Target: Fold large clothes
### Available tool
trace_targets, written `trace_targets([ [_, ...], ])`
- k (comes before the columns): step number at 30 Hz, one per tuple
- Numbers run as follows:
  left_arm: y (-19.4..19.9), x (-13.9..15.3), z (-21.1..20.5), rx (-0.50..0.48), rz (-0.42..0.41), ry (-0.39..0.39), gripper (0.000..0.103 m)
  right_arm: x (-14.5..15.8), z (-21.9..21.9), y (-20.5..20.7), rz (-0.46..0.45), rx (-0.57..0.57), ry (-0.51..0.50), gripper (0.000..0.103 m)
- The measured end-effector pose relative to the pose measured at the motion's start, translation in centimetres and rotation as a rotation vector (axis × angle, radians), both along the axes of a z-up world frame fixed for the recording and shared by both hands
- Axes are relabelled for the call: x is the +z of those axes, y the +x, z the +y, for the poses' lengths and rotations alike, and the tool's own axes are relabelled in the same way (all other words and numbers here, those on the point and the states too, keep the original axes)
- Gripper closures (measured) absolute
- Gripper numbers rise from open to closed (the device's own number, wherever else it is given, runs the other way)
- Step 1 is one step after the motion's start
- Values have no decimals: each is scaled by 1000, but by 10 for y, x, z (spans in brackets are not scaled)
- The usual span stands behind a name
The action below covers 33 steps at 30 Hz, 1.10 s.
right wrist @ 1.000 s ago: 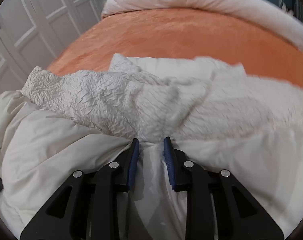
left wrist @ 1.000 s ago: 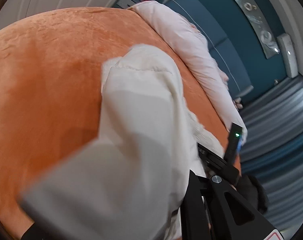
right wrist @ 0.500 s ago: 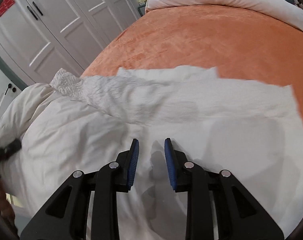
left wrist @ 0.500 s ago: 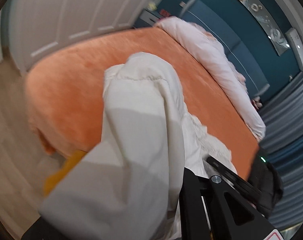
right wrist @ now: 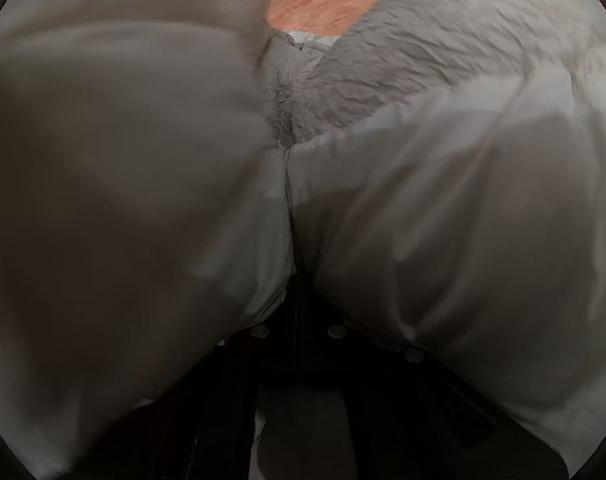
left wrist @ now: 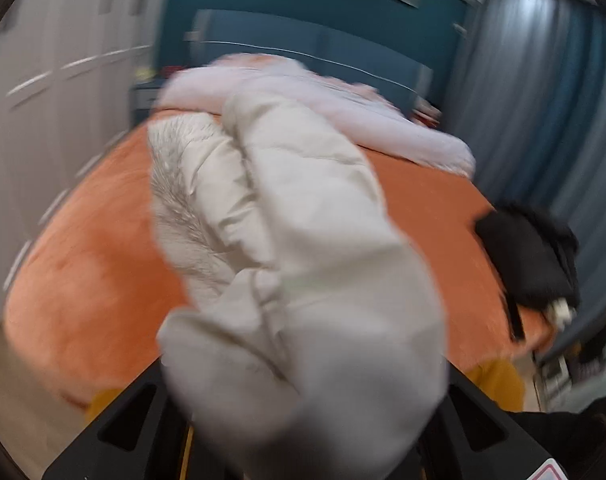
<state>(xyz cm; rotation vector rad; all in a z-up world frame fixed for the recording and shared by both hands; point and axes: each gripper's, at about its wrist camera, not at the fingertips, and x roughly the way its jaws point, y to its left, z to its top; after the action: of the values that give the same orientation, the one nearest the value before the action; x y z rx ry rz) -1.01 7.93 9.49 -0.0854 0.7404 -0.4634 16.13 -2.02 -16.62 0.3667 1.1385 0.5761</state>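
Observation:
The large cream-white padded garment (left wrist: 303,264) hangs bunched over my left gripper (left wrist: 303,436) and hides its fingers; the cloth is held up in front of the orange bed (left wrist: 95,264). A crinkled white lining (left wrist: 179,200) shows on its left side. In the right wrist view the same garment (right wrist: 443,220) fills nearly the whole frame and drapes over my right gripper (right wrist: 299,292), whose fingertips are buried in a fold. The crinkled lining (right wrist: 383,76) shows at the top, with a patch of orange bed (right wrist: 323,8) beyond it.
A pale pink duvet (left wrist: 343,112) lies at the head of the bed. A black bag (left wrist: 531,264) sits at the bed's right edge. White wardrobe doors (left wrist: 43,80) stand to the left, blue curtains (left wrist: 543,80) to the right.
Both grippers have lifted and swung. The left view has turned from the bed's side toward its head. The garment has closed over the right gripper and covers its fingers, which showed before.

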Motion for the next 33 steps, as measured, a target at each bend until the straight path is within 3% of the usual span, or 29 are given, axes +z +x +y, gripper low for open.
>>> trace_targets([
  [5,15,-20,-70,-147,-16,47,95,2,-46,-8,78,-42,207,103],
  [7,15,-30,-88,-190,-8,80,95,12,-83,-27,57,-76,255,103],
  [10,14,-51,-113,-257,22,146,95,27,-153,-59,24,-194,279,100],
  [12,7,-74,-131,-309,53,188,95,43,-208,-83,-16,-334,280,99],
  [15,-5,-101,-155,-365,83,235,94,79,-257,-115,-121,-455,213,98],
  [17,-10,-115,-167,-393,90,259,94,100,-266,-124,-169,-475,187,87],
  [19,-13,-127,-177,-415,90,287,94,124,-264,-129,-228,-480,150,58],
  [21,-16,-136,-184,-421,77,313,94,144,-249,-124,-277,-458,116,47],
  [26,-20,-146,-182,-424,58,341,90,153,-219,-75,-305,-382,14,47],
  [27,-26,-144,-184,-422,53,341,87,146,-213,-65,-289,-360,-16,55],
  [28,-31,-143,-192,-409,47,339,83,141,-210,-53,-279,-341,-23,72],
  [31,-33,-118,-176,-366,54,284,82,121,-206,-40,-234,-314,-15,81],
  [33,-30,-97,-154,-353,81,198,78,112,-206,-32,-209,-302,24,81],
])
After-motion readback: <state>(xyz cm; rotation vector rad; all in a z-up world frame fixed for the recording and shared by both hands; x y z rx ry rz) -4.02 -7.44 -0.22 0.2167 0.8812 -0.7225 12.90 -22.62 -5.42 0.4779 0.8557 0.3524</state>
